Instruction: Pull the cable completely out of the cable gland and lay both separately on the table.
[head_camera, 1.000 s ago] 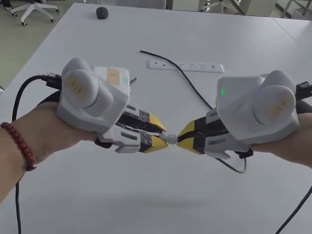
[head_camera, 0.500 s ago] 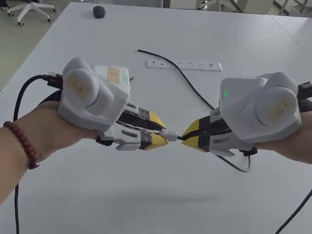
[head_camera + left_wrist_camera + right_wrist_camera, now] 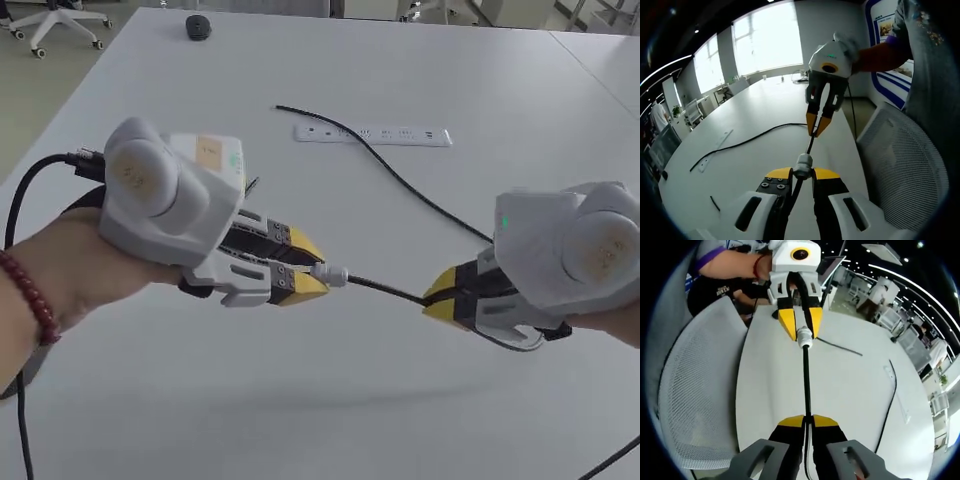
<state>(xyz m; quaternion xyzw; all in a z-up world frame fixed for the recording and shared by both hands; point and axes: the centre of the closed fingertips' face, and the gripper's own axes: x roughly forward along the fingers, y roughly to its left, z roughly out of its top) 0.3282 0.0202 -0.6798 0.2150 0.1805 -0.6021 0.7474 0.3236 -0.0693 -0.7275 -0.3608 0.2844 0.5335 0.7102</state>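
Showing the head view first: the left gripper [image 3: 310, 275] is clamped on the white cable gland [image 3: 332, 274], whose rear is buried between the yellow jaw tips. The right gripper [image 3: 440, 298] is closed on the black cable [image 3: 385, 289], and both are held above the table [image 3: 330, 400]. The right gripper's housing hides where the cable leaves it, so whether the black lead [image 3: 400, 175] beside the power strip [image 3: 370, 134] is the same cable cannot be told.

Left gripper view: the gland [image 3: 802, 165] sits pinched at the jaw tips, and the cable [image 3: 810, 145] runs from it to the right gripper [image 3: 816, 131].

Right gripper view: the jaws nearly meet on the thin cable [image 3: 805, 380], which runs straight into the gland [image 3: 804, 334].

Compared with half a second earlier, the grippers stand farther apart, with a longer stretch of cable bared between them.
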